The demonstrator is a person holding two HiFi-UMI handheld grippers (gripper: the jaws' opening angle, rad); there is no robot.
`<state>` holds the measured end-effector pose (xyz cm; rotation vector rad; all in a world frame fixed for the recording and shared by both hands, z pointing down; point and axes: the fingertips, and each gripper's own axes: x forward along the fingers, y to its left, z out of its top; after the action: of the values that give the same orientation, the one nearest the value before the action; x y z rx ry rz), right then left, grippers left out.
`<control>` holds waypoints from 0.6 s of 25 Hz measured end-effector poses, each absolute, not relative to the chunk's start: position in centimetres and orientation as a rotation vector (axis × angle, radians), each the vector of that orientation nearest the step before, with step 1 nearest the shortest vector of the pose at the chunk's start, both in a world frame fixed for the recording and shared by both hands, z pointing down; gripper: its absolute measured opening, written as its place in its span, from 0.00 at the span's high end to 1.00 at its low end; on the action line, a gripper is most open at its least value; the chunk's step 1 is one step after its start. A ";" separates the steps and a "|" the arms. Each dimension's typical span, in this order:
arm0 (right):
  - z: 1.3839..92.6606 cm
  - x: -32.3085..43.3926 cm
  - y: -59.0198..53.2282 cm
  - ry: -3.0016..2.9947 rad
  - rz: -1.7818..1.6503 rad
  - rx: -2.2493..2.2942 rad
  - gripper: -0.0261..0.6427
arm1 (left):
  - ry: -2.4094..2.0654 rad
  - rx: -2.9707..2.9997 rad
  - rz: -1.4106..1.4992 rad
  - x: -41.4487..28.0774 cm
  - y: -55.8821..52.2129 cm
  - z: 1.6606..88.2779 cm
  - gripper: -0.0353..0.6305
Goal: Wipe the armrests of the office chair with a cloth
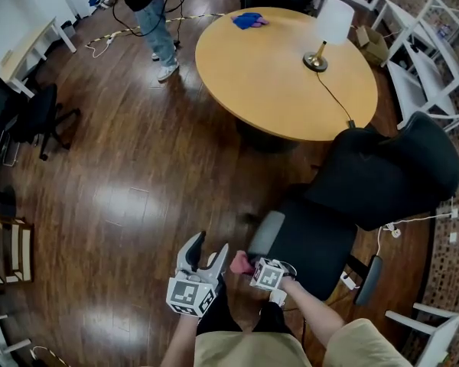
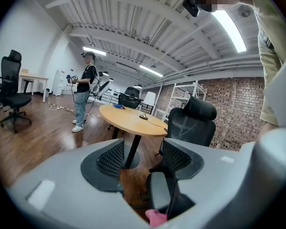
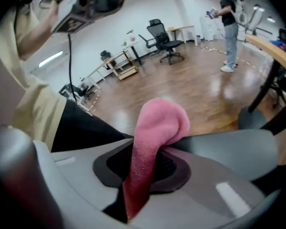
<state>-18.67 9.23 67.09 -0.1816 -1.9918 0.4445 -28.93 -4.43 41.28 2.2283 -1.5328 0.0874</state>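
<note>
Cloth (image 3: 157, 128), pink, is clamped between the jaws of the right gripper (image 1: 252, 266), and its folded end bulges out past them. This gripper is just beside the near grey armrest (image 1: 265, 234) of the black chair (image 1: 367, 182); whether the cloth touches the armrest I cannot tell. The left gripper (image 1: 208, 249) has its jaws wide apart, gripping nothing, and points toward the same armrest.

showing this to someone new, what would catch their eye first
The pink cloth clamped in the right gripper, low in the head view near the grey armrest of the black office chair. Then the big round wooden table beyond the chair, with a lamp on it, and the open, empty left gripper.
</note>
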 end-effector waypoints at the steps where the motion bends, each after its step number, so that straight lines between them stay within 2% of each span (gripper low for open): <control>1: 67.5 -18.7 10.6 -2.003 0.444 -0.203 0.85 | -1.533 2.227 0.090 -28.9 -4.2 41.3 0.60; 4: 67.7 -18.2 9.5 -2.063 0.530 -0.112 0.85 | -1.535 2.228 0.096 -28.9 -3.7 41.4 0.60; 7: 65.6 -17.1 1.6 -2.163 0.580 0.100 0.85 | -1.544 2.215 0.095 -29.2 -3.4 41.2 0.61; 11: 65.6 -12.7 -11.8 -2.100 0.469 0.338 0.85 | -1.537 2.219 0.112 -29.7 -3.5 41.4 0.61; 15: 67.8 -9.8 -15.2 -2.019 0.417 0.341 0.85 | -1.530 2.226 0.126 -29.5 -3.7 41.9 0.61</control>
<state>-9.84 -15.16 67.80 0.3407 -2.0190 0.4167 -29.47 -3.66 41.86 2.2264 -1.5301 0.1259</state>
